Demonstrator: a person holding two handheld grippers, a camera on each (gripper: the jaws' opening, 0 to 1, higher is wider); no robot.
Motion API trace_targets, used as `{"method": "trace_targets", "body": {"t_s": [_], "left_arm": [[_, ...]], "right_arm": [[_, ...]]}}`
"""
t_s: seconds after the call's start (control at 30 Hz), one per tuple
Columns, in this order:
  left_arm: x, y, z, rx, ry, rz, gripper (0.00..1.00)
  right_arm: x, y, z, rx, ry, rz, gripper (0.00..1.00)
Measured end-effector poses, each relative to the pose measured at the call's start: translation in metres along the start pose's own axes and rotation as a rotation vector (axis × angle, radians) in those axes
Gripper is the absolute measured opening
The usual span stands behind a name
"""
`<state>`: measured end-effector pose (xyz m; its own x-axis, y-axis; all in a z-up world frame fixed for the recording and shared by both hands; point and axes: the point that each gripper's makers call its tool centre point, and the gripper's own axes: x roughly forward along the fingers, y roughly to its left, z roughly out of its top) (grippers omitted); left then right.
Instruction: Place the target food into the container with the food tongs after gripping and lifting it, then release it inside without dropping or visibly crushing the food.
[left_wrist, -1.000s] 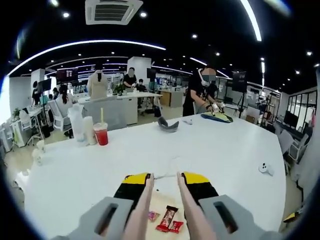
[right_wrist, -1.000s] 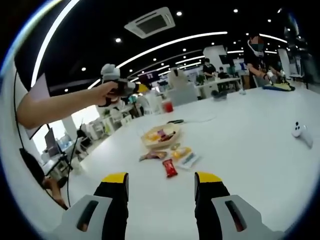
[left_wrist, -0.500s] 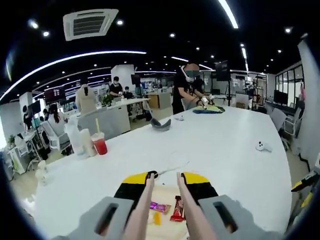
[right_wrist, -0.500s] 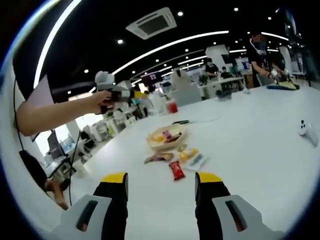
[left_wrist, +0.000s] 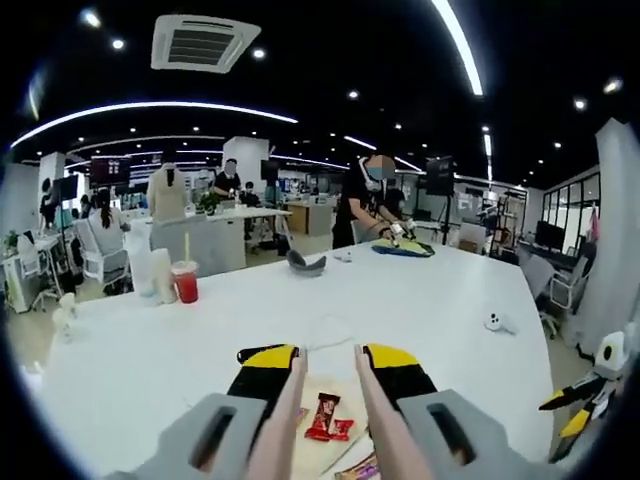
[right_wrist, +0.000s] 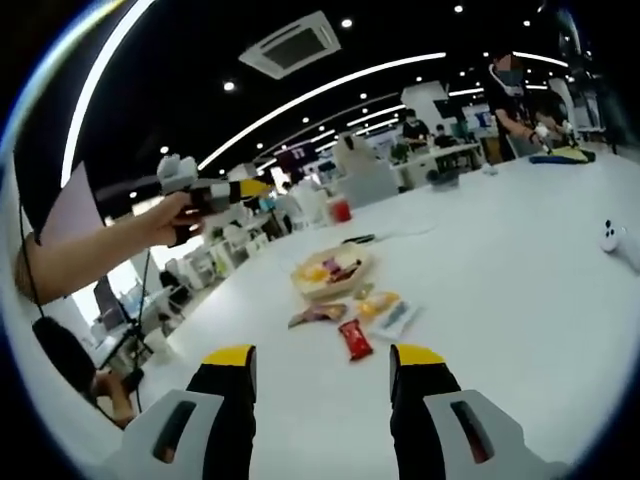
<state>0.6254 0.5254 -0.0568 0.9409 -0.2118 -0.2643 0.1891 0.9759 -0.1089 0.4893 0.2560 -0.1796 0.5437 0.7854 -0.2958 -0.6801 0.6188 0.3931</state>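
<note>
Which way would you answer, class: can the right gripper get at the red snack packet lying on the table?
Probably yes. The right gripper is open, and the red snack packet lies on bare table ahead of its jaws, apart from the neighbouring wrappers.

Left gripper view: tongs (left_wrist: 330, 420) cut off by bottom edge, tips out of frame; shallow container (left_wrist: 318, 418) partly hidden behind them. Right gripper view: snack packets (right_wrist: 352, 318) too small to read; person's forearm (right_wrist: 75, 255) cut by left edge.
</note>
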Motion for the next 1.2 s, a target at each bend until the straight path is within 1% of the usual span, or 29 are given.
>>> {"method": "trace_targets", "body": {"t_s": [0.17, 0.23, 0.27, 0.3, 0.33, 0.37, 0.4, 0.43, 0.47, 0.53, 0.63, 0.73, 0.87, 0.9, 0.93, 0.97, 1.03, 1.13, 1.2], "left_arm": [[-0.011, -0.01, -0.012, -0.018, -0.013, -0.013, 0.24], [-0.014, -0.011, -0.015, -0.026, -0.019, -0.014, 0.24], [-0.015, -0.012, -0.017, -0.046, -0.025, -0.015, 0.24], [-0.016, -0.012, -0.019, -0.06, -0.026, -0.014, 0.24], [-0.017, -0.012, -0.02, -0.067, -0.027, -0.012, 0.24], [-0.018, -0.013, -0.023, -0.072, -0.024, -0.012, 0.24], [-0.021, -0.014, -0.026, -0.074, -0.023, -0.011, 0.25], [-0.023, -0.015, -0.028, -0.071, -0.024, -0.009, 0.25], [-0.025, -0.015, -0.029, -0.07, -0.025, -0.006, 0.25], [-0.031, -0.015, -0.032, -0.09, -0.033, -0.001, 0.25], [-0.039, -0.014, -0.036, -0.118, -0.043, 0.006, 0.25], [-0.044, -0.015, -0.039, -0.139, -0.043, 0.009, 0.25], [-0.052, -0.019, -0.041, -0.154, -0.043, 0.016, 0.26], [-0.055, -0.02, -0.042, -0.166, -0.045, 0.018, 0.26], [-0.063, -0.023, -0.044, -0.183, -0.051, 0.021, 0.26], [-0.067, -0.024, -0.045, -0.19, -0.057, 0.025, 0.26], [-0.072, -0.026, -0.051, -0.209, -0.065, 0.029, 0.25], [-0.079, -0.027, -0.064, -0.228, -0.041, 0.042, 0.25], [-0.082, -0.028, -0.067, -0.227, -0.044, 0.046, 0.25]], "right_arm": [[0.004, 0.011, -0.012, -0.011, 0.031, 0.028, 0.54], [0.005, 0.009, -0.01, -0.033, 0.024, 0.024, 0.56], [0.006, 0.005, -0.006, -0.044, 0.009, 0.013, 0.56], [0.006, 0.004, -0.002, -0.023, -0.001, 0.01, 0.57], [0.007, 0.007, 0.003, 0.009, -0.02, 0.024, 0.61], [0.007, 0.014, 0.009, 0.052, -0.048, 0.053, 0.66], [0.007, 0.019, 0.01, 0.056, -0.058, 0.074, 0.69], [0.007, 0.022, 0.007, 0.034, -0.045, 0.074, 0.71], [0.008, 0.027, 0.002, -0.012, -0.021, 0.094, 0.71], [0.012, 0.029, -0.005, -0.039, 0.009, 0.105, 0.71], [0.014, 0.025, 0.0, -0.037, -0.002, 0.102, 0.71], [0.012, 0.019, 0.005, -0.013, -0.015, 0.085, 0.71], [0.013, 0.019, -0.003, -0.001, 0.006, 0.092, 0.7], [0.016, 0.021, -0.01, -0.003, 0.027, 0.106, 0.7], [0.019, 0.022, -0.016, -0.02, 0.059, 0.114, 0.69], [0.02, 0.022, -0.016, -0.028, 0.063, 0.114, 0.69], [0.022, 0.019, -0.011, -0.036, 0.046, 0.11, 0.68], [0.021, 0.018, -0.009, -0.009, 0.038, 0.105, 0.68], [0.02, 0.02, -0.012, -0.008, 0.042, 0.108, 0.68]]}}
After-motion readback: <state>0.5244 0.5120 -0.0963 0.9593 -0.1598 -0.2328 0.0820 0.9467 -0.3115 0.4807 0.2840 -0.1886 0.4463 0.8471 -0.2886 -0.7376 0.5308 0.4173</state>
